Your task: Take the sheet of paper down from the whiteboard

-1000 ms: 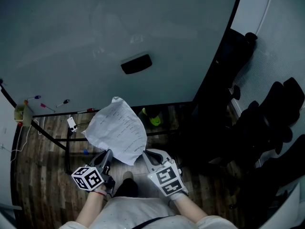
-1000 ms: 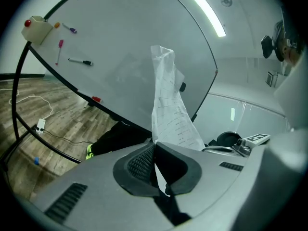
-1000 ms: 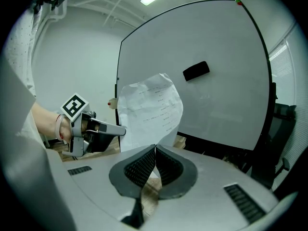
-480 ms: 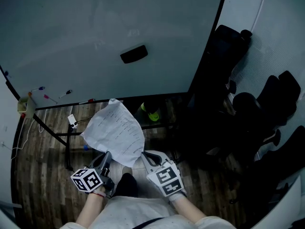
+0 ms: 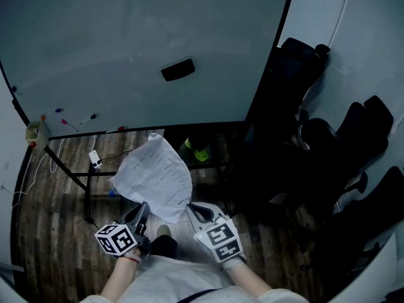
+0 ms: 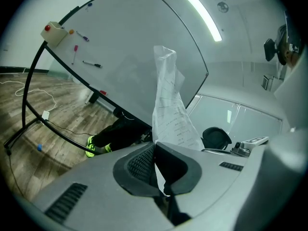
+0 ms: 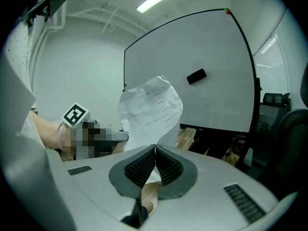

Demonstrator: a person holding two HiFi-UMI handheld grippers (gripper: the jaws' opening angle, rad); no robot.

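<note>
A crumpled white sheet of paper (image 5: 154,178) with printed lines hangs free of the whiteboard (image 5: 126,49), held up in front of me. My left gripper (image 5: 144,207) is shut on the sheet's lower left edge, my right gripper (image 5: 190,207) on its lower right corner. In the left gripper view the paper (image 6: 169,105) rises edge-on from the closed jaws of the left gripper (image 6: 157,148). In the right gripper view the paper (image 7: 151,110) stands above the closed right gripper (image 7: 155,150), with the left gripper (image 7: 115,137) beside it.
A black eraser (image 5: 177,70) sticks to the whiteboard, and markers (image 5: 88,117) lie along its tray. The board's black stand legs (image 5: 69,175) and a white cable (image 5: 28,175) cross the wooden floor. Black office chairs (image 5: 341,144) crowd the right side. A neon-green object (image 5: 201,154) lies under the board.
The whiteboard has slid left and shrunk in the head view as both grippers carry the paper away from it. The hold on the sheet is unchanged.
</note>
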